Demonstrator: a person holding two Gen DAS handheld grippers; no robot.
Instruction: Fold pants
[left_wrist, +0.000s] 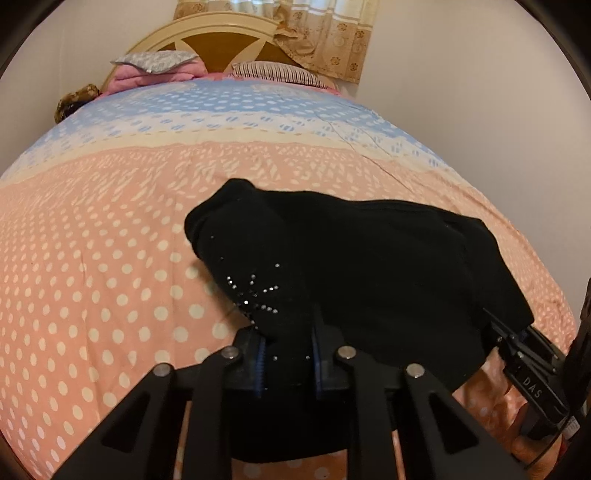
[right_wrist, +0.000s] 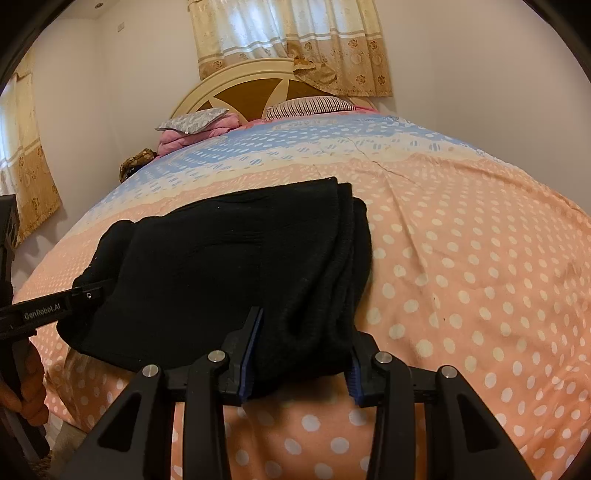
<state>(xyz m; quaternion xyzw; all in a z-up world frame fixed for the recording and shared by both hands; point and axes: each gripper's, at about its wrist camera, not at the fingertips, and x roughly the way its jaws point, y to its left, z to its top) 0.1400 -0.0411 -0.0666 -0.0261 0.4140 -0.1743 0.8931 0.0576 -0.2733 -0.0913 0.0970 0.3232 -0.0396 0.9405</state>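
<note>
Black pants (left_wrist: 369, 266) lie folded in a thick bundle on the bed; rhinestone trim (left_wrist: 255, 291) shows near the left end. My left gripper (left_wrist: 288, 343) is shut on the near left edge of the pants. My right gripper (right_wrist: 303, 339) is closed on the near right edge of the pants (right_wrist: 229, 266), with the fabric bunched between its blue pads. The right gripper also shows at the right edge of the left wrist view (left_wrist: 517, 343), and the left gripper at the left edge of the right wrist view (right_wrist: 88, 293). The near edge looks slightly lifted.
The bed cover (left_wrist: 110, 258) is pink with white dots, turning blue toward the headboard (left_wrist: 221, 40). Pillows (left_wrist: 273, 72) and a pink folded blanket (left_wrist: 147, 75) lie at the head. Curtains (right_wrist: 291, 40) hang behind. Walls stand on both sides.
</note>
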